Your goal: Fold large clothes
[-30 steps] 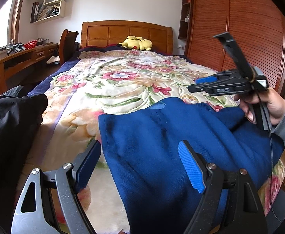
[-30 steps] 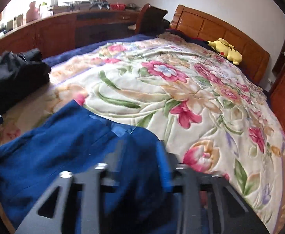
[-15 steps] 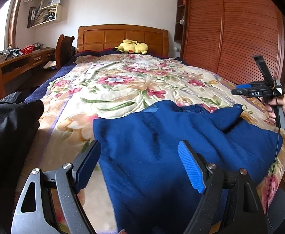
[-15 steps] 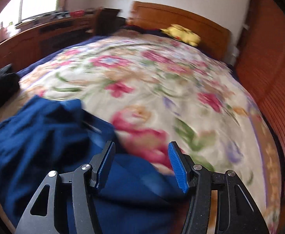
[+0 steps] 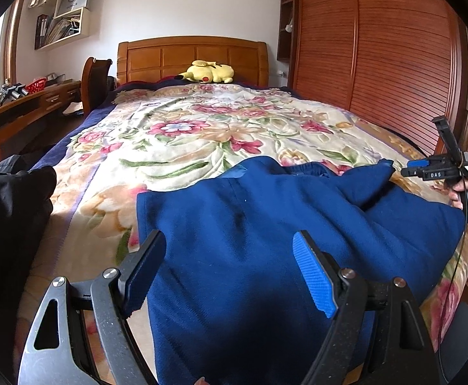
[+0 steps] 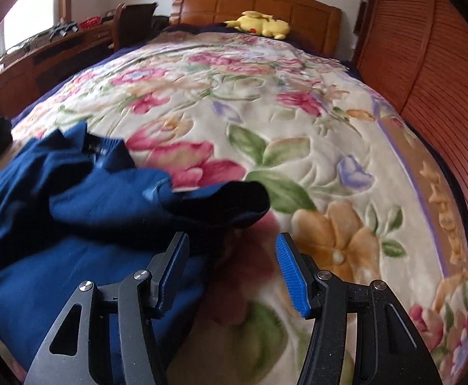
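Floral bedspread (image 5: 176, 147) under blue garment (image 5: 266, 240); wooden headboard (image 5: 192, 57) beyond; left claw (image 5: 227, 266), right claw (image 6: 230, 272) wide apart, empty

I count 1 blue garment (image 5: 266, 224) at the foot of the bed (image 5: 176, 147), 1 black garment (image 5: 9, 205) left of it, and 1 yellow plush toy (image 5: 210, 72) by the headboard. I have 2 tongs up: left (image 5: 230, 272) and right (image 6: 232, 272), each with 2 fingers.
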`<state>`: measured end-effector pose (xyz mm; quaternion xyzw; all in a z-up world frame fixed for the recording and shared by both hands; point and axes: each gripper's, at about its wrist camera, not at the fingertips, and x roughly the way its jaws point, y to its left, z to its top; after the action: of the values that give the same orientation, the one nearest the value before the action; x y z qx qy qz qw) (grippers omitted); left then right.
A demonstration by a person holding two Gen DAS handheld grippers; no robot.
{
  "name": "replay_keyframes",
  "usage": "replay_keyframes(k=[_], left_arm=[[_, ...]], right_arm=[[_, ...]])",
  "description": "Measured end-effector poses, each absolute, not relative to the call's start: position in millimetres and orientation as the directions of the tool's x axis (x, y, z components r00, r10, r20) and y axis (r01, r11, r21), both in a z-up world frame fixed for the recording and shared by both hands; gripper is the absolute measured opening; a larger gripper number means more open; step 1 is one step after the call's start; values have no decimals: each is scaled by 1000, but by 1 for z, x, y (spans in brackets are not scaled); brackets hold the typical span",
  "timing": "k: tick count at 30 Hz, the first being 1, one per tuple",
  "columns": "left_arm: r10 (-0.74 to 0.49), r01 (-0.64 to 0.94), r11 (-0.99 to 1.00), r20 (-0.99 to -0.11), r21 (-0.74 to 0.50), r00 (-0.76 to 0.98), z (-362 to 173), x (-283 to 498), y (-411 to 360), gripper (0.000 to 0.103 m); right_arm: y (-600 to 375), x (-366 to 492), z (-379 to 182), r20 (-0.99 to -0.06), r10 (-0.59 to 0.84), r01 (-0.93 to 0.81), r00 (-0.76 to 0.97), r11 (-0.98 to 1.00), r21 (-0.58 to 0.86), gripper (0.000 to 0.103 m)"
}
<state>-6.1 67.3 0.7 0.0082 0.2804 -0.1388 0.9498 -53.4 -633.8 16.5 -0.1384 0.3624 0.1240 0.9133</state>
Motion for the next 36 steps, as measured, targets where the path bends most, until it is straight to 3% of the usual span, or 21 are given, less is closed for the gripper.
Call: replay_keyframes(k=[7,14,16,18,19,30,36], left_arm=[[-256,266,962,-542,-62,800,-1,-5,68,82],[-257,266,962,-544,-63,799,-1,-5,70,82],[-256,265,962,-545,-63,798,-1,-5,69,82],[-257,265,962,-545,-64,798,-2,-5,69,82],[-257,266,962,-545,-64,798,-2,-5,69,82],[-251,262,963,-551,-61,796,-4,-4,72,82],[-246,256,965,-555,-61,795,-5,-2,74,82]], right_arm=[[-606,-55,24,-667,169,-414,726,881,-228,58],[-580,-39,12,-731,123,-470,671,833,-292,58],[-578,-31,10,-755,106,-482,648,824,-297,49],[-572,-22,9,-767,93,-496,635,810,-312,13],[-570,-19,10,-761,71,-487,645,805,-338,5],[-534,10,51,-595,36,-363,803,822,-439,2],[-535,30,30,-622,-66,-302,780,831,-467,2]])
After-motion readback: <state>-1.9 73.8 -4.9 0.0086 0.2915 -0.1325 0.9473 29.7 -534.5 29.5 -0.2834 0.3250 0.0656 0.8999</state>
